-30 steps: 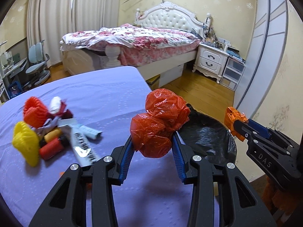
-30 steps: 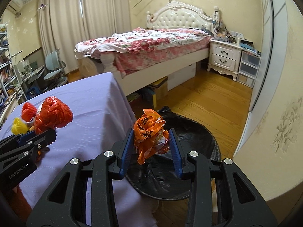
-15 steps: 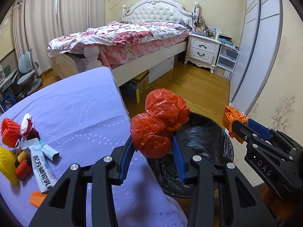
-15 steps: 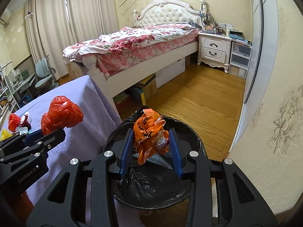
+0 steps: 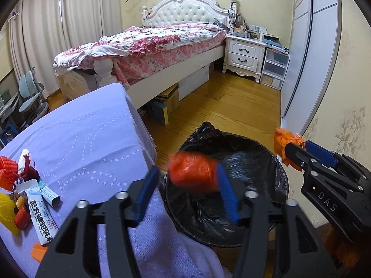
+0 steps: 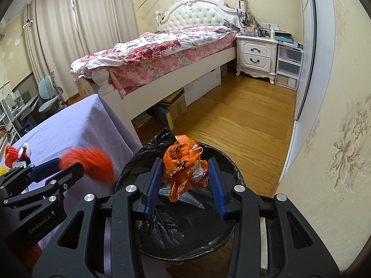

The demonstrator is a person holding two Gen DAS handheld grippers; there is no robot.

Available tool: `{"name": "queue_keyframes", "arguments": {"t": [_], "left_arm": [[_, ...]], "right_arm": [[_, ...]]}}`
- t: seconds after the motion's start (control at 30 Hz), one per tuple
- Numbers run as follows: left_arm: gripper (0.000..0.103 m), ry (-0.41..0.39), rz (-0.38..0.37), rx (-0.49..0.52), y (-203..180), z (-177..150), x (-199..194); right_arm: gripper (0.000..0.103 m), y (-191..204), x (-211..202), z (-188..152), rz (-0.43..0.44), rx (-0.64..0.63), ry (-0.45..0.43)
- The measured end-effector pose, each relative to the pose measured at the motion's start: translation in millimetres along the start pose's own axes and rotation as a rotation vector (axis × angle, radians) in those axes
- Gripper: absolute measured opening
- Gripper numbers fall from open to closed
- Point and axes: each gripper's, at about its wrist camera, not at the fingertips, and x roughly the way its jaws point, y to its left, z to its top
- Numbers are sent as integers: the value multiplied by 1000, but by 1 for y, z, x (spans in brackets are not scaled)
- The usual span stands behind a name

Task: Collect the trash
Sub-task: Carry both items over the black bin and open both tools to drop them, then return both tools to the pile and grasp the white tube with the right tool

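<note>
— What sort of place is this?
— A bedroom in a home. A bed [image 6: 167,53] with a tufted white headboard [image 6: 197,15] and a rumpled floral quilt [image 5: 157,39] fills the far side.
— Anything else?
— A white nightstand [image 6: 255,54] with two drawers, clear plastic storage drawers [image 5: 274,68] beside it, long pale curtains [image 6: 69,34], flowered wallpaper [image 6: 347,150] and a wooden floor [image 5: 231,106].
— And the near part?
— A table under a lilac cloth [image 5: 81,139], and a desk chair [image 6: 49,97] by the curtains.
</note>
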Motion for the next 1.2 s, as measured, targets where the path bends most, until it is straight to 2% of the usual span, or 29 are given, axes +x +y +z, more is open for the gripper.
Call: {"name": "queue_keyframes", "arguments": {"t": [0.07,0.2,0.4,0.63,0.97,1.2], "left_arm": [[75,-14,3,-8,1,1,-3],[78,-26,17,-5,3,0,-7],[79,-37,38,-30,15,-2,-17],[79,-37,75,-71,39,-11,-34],[79,-54,177,-134,87,-33,-73],[79,-65,268,-220,132,-54,-101]], "right_arm": [[48,0,-1,-1,-9,0,-6],[53,2,-5,0,-20,0,-15],[58,5,-11,1,-16,12,-18],[60,23,-18,-3,7,-3,-6],[60,70,-29,-12,93,-65,14],[60,119,-38,-20,178,-142,27]]}}
